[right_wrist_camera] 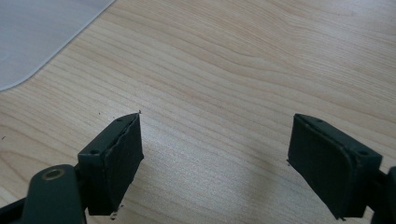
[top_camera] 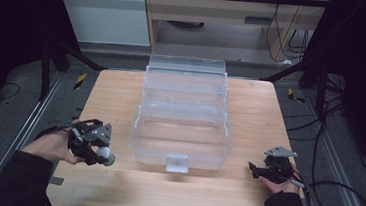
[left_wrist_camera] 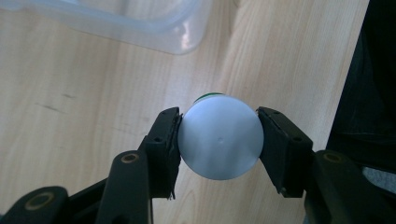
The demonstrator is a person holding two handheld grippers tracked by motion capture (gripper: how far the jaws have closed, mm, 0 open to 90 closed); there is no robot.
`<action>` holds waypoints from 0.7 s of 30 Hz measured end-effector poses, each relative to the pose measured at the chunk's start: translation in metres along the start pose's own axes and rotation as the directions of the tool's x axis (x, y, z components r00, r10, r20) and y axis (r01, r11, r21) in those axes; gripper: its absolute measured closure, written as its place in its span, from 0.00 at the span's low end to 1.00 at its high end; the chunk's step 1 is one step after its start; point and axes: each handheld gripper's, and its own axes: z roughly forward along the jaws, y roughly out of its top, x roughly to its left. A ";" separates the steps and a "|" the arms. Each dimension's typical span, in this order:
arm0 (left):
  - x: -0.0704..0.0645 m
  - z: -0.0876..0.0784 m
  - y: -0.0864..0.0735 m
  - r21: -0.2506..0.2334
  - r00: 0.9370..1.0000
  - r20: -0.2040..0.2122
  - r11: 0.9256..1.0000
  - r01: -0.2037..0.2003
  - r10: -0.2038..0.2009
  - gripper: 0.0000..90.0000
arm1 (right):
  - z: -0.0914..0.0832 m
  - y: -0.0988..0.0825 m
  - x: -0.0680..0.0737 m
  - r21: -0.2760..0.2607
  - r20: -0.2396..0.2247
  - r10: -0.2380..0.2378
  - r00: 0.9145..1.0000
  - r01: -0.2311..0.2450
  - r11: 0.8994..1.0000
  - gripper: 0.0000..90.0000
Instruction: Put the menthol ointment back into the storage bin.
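1. Black pads (left_wrist_camera: 170, 140) of the left gripper (left_wrist_camera: 218, 140) are clamped on a round white bottle (left_wrist_camera: 219, 142), seen bottom-on, with a green edge peeking behind it, held above the wooden table (left_wrist_camera: 70, 116).
2. Right gripper (right_wrist_camera: 215, 158) jaws stand wide apart over bare wood.
3. Between both grippers sits a clear plastic bin (top_camera: 182, 118), lid open, its inside looking bare.

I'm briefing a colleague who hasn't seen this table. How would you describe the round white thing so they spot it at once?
Start at the light wooden table with the large clear plastic storage box at its centre. Look off the box's near-left corner, where the left hand-held gripper is shut on a small white rounded object with a green edge. It is the only white, round item there; everything around it is clear plastic, wood or black.
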 end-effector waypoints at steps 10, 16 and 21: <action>0.015 -0.034 0.023 -0.044 0.999 -0.032 0.999 -0.006 0.005 0.56 | 0.000 -0.001 -0.001 0.002 -0.001 -0.008 1.000 0.008 1.000 0.20; 0.027 -0.046 0.036 -0.057 0.999 -0.036 0.998 -0.011 0.009 0.56 | 0.000 0.000 -0.001 0.004 -0.002 -0.009 1.000 0.009 1.000 0.20; 0.032 -0.046 0.044 -0.056 1.000 -0.027 0.998 -0.016 0.015 0.56 | 0.000 0.000 -0.001 0.002 -0.004 -0.004 1.000 0.004 1.000 0.20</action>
